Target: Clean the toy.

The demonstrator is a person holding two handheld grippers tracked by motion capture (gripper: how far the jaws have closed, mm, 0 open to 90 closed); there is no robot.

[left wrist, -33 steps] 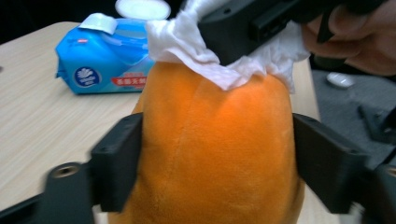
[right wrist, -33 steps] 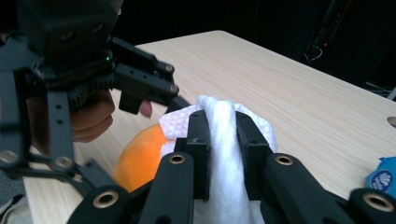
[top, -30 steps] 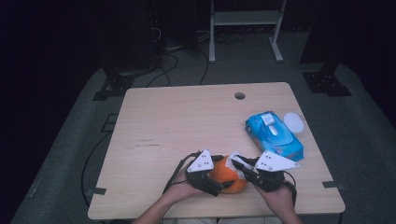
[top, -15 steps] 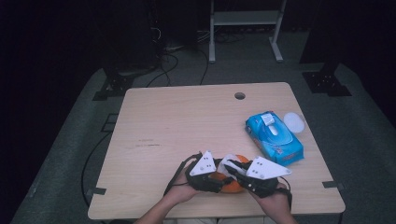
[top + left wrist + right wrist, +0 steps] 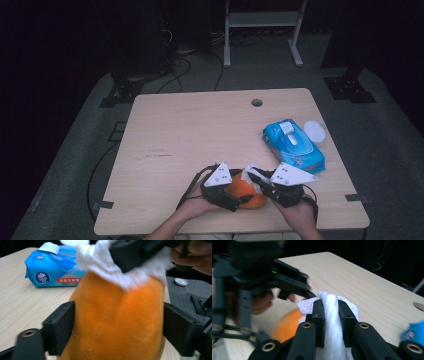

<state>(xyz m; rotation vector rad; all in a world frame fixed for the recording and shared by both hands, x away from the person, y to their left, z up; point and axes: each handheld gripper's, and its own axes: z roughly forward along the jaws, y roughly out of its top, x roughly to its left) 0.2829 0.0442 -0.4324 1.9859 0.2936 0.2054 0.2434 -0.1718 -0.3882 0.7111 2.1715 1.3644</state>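
We find the orange plush toy (image 5: 246, 192) resting on the wooden table (image 5: 200, 130) close to its near edge, between the person's two hands. In the left gripper view, the left gripper (image 5: 117, 325) has one black jaw at each flank of the toy (image 5: 117, 322); both jaws lie against the plush, so we record it as clamped on the toy. Its jaws have just been opening somewhat, with the toy remaining between them. In the high view, the left gripper (image 5: 239, 200) sits at the toy's left side and the right gripper (image 5: 254, 180) at its upper right, the two close together. In the right gripper view, the right gripper (image 5: 329, 315) has its jaws drawn together on a folded white wipe (image 5: 331, 315), which is pinched upright between the pads. In the left gripper view, that wipe (image 5: 100, 262) lies pressed on the top of the toy. A blue pack of wet wipes (image 5: 293, 146) lies on the table's right portion, well apart from the toy, with a round white lid (image 5: 315, 130) just beside its far end.
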